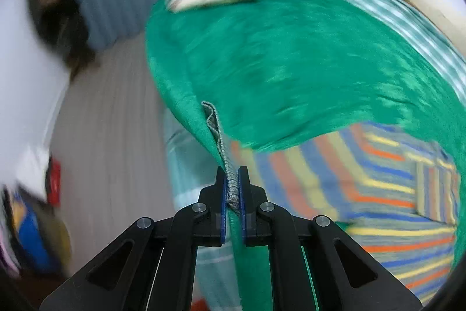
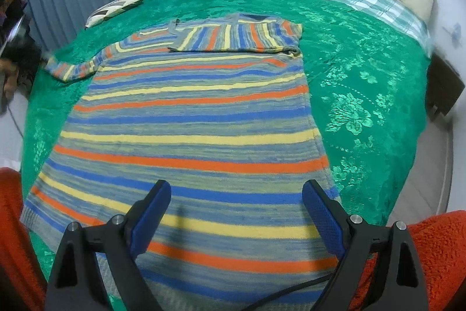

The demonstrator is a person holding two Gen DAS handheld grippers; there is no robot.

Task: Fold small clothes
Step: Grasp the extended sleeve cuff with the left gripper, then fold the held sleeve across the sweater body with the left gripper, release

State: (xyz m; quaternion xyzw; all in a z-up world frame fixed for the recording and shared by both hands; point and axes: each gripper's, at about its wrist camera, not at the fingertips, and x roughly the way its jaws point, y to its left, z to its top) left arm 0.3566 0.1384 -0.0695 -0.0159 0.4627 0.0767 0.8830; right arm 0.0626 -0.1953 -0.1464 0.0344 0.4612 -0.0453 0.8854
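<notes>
- The left gripper (image 1: 232,188) is clamped on a grey ribbed edge (image 1: 230,179), most likely a cuff or hem of the striped sweater (image 2: 186,118). A fold of the green bedspread (image 1: 291,54) appears to rise with it at lower centre of the left wrist view. If the bedspread is pinched too, the cover could drag and rumple the sweater.
- The right gripper (image 2: 236,212) hangs with its fingers wide apart over the lower part of the sweater, holding nothing. With only one end held, a fold could come out skewed.
- The sweater lies flat on the bedspread, filling the middle of the right wrist view. One sleeve (image 2: 233,37) is folded across the chest at upper centre; the other sleeve (image 2: 72,67) sticks out at left.
- The left wrist view is badly motion-blurred. I cannot tell which part of the sweater the ribbed edge belongs to, nor whether the bedspread is truly in the pinch.
- The sweater's bottom hem is cut off behind the right gripper's arms at the lower edge.
- A pale flat item (image 2: 115,8) at upper left is too blurred to name.
</notes>
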